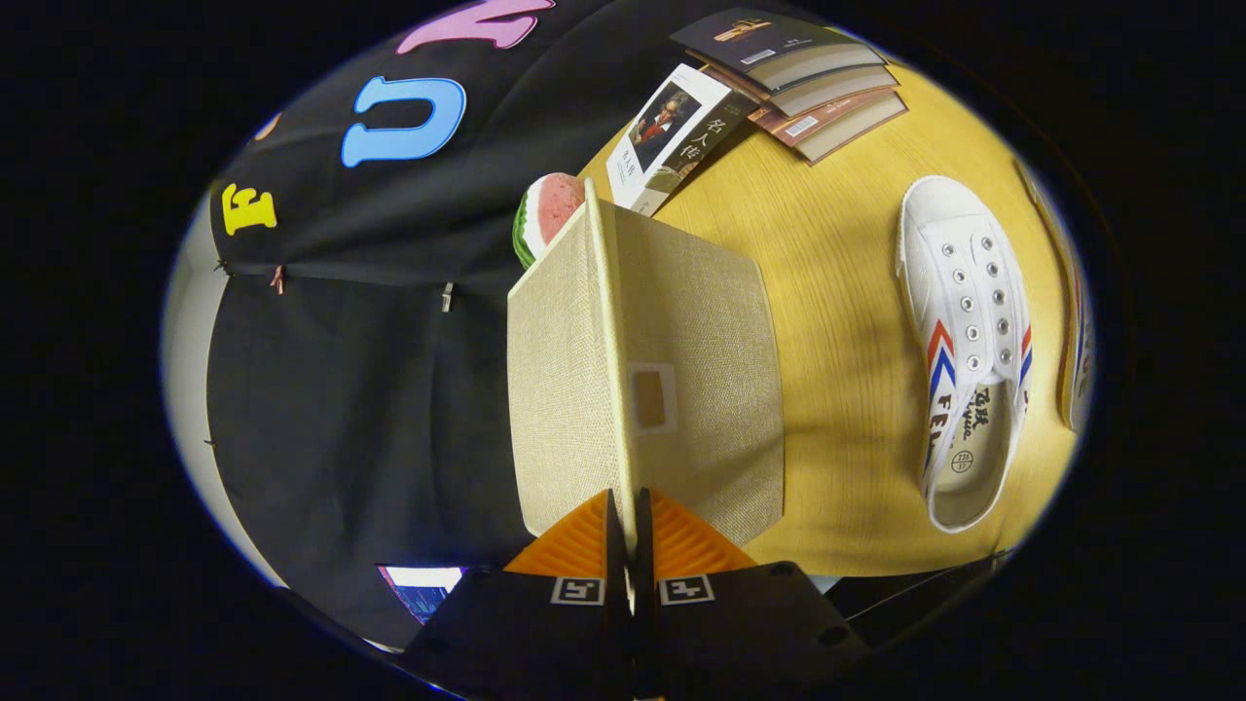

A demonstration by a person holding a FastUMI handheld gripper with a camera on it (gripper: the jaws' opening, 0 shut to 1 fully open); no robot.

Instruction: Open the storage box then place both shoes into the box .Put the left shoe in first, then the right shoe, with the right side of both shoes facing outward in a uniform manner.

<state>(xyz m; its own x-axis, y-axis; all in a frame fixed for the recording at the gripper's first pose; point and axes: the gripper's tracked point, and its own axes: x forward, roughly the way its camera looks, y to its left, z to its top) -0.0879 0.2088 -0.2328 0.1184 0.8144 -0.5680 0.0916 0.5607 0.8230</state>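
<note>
A beige fabric storage box (706, 409) stands on the yellow wooden table (837, 243), its face with a small label window turned toward me. My gripper (629, 531) is shut on the thin front rim of the box lid (560, 389), with both fingers pressed against it. The lid panel stretches away from the fingers. Beyond the box, a white canvas shoe (964, 360) with red and blue stripes lies on the table with its opening up. A second shoe (1076, 360) lies just past it, mostly cut off.
A stack of books (808, 83) and a booklet (672, 136) lie on the table at the far end of the box. A toy watermelon slice (543, 216) sits against the box's far corner. The black booth wall (370, 389) hangs close on the lid's side.
</note>
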